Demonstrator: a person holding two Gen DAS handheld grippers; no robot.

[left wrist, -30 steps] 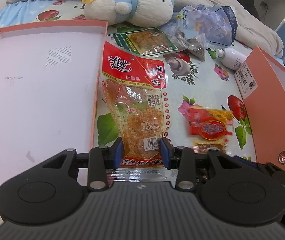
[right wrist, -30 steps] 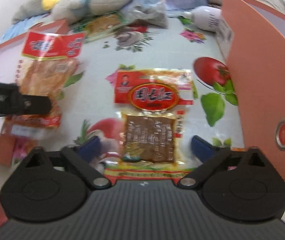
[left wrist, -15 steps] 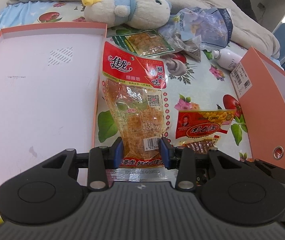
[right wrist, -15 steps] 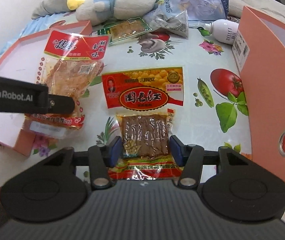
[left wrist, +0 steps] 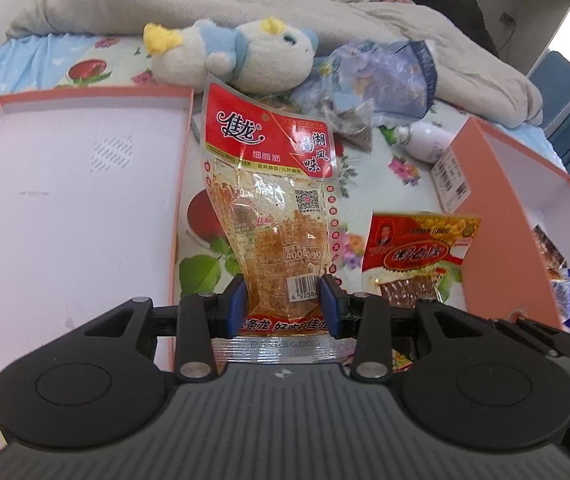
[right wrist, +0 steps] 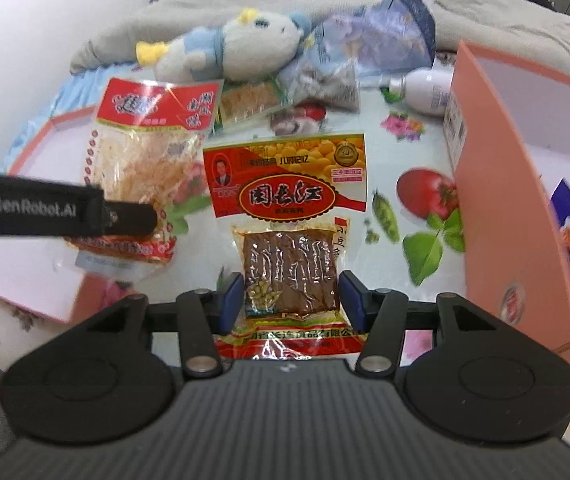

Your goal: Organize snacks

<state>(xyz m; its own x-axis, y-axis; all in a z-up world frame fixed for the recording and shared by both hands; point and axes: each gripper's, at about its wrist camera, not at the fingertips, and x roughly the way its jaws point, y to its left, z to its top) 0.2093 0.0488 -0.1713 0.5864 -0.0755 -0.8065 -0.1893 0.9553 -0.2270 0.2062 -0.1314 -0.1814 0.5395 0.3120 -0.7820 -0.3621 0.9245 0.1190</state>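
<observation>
Snack packs sit in both grippers, lifted off the flowery bed sheet [right wrist: 385, 152]. The left gripper [left wrist: 283, 304] is clamped on a shiny see-through noodle pack [left wrist: 273, 216] with a red top, which stands tilted up. The right gripper [right wrist: 291, 300] has just closed on a flat tofu pack [right wrist: 289, 240], brown inside with a red and yellow label. A flat pink box lid [left wrist: 65, 216] lies on the left. A deep pink box [right wrist: 497, 208] stands on the right. A soft fuzzy plush toy [left wrist: 237, 56] lies far back.
</observation>
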